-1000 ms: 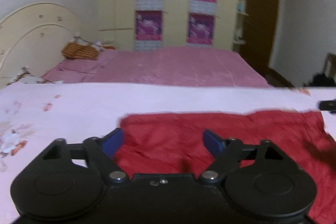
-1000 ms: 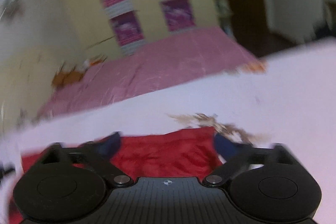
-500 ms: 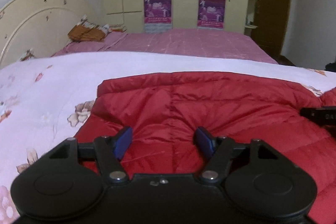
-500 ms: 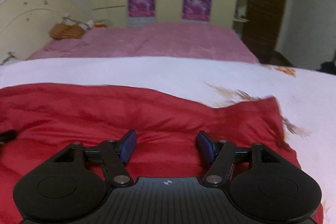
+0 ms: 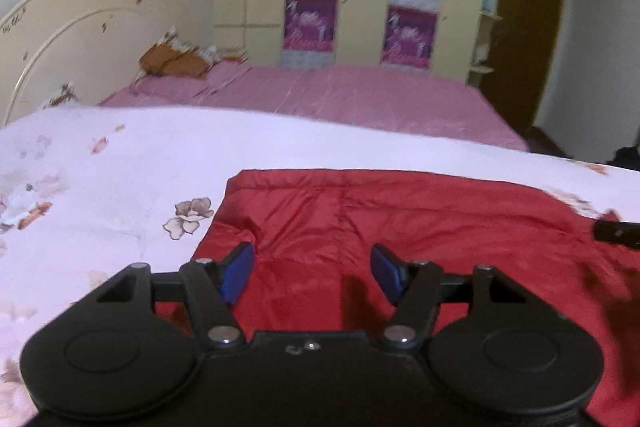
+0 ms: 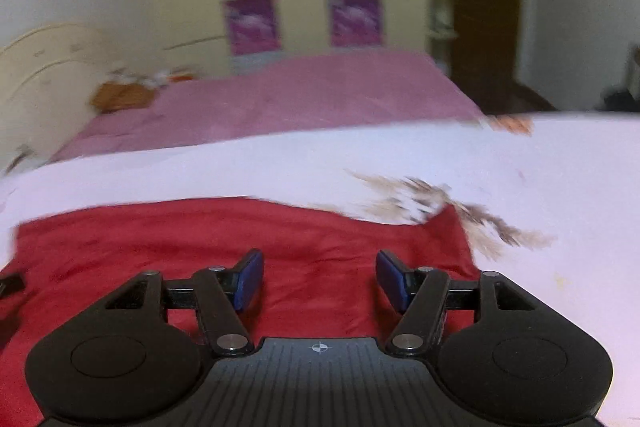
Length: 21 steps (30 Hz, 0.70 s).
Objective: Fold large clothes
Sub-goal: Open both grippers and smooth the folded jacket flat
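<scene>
Left wrist view shows my left gripper (image 5: 311,275) with its blue pads wide apart and nothing between them, over the red puffy jacket (image 5: 400,223) that lies flat on the white flowery blanket (image 5: 100,195). My right gripper (image 6: 319,281) is wide apart too, near the jacket's right edge, though that view is blurry, so I cannot tell if it touches.

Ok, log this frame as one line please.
stage: pre-grasp | left gripper: open, over red jacket | right gripper: open, over jacket | jacket: flat on floral bedspread
</scene>
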Available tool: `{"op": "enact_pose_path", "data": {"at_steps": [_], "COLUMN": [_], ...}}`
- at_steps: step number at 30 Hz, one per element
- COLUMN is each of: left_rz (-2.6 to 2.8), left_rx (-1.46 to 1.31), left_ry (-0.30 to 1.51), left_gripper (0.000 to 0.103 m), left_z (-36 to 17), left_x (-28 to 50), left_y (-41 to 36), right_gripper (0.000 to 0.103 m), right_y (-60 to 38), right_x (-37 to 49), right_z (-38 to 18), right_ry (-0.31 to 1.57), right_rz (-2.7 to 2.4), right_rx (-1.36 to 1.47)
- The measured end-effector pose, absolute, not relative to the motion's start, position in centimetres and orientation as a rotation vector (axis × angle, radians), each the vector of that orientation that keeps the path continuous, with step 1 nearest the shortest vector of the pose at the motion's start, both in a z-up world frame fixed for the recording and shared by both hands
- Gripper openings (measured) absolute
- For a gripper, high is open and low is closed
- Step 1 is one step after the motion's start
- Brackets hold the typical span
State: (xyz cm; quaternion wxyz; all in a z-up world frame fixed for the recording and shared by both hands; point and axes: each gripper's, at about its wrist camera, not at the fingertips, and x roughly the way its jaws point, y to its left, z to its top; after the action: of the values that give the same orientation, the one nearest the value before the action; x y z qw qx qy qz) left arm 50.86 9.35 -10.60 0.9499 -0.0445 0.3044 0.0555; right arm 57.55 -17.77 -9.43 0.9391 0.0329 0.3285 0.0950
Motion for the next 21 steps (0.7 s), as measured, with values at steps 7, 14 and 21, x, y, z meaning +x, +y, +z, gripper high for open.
{"op": "enact_pose_path", "data": {"at_steps": [7, 14, 21], "left_rz": [0.088, 0.144, 0.144], "left_rx": [0.003, -0.004, -0.01], "left_ry": [0.617, 0.652, 0.665], "left_gripper": [0.073, 0.074, 0.074], "left_z": [-12.1, -14.8, -14.9], "left_x": [45.3, 45.3, 45.4], "left_y": [6.6, 8.0, 8.2], "right_gripper": [0.063, 0.062, 0.063], "right_y": [-14.9, -16.0, -17.4], "right_x": [51.8, 51.5, 50.6], "right_z": [-11.0, -14.3, -15.4], "right_ry": [0.679, 0.692, 0.656], "right_rz": [0.259, 0.22, 0.154], "right_rx": [-0.009, -0.08, -0.067]}}
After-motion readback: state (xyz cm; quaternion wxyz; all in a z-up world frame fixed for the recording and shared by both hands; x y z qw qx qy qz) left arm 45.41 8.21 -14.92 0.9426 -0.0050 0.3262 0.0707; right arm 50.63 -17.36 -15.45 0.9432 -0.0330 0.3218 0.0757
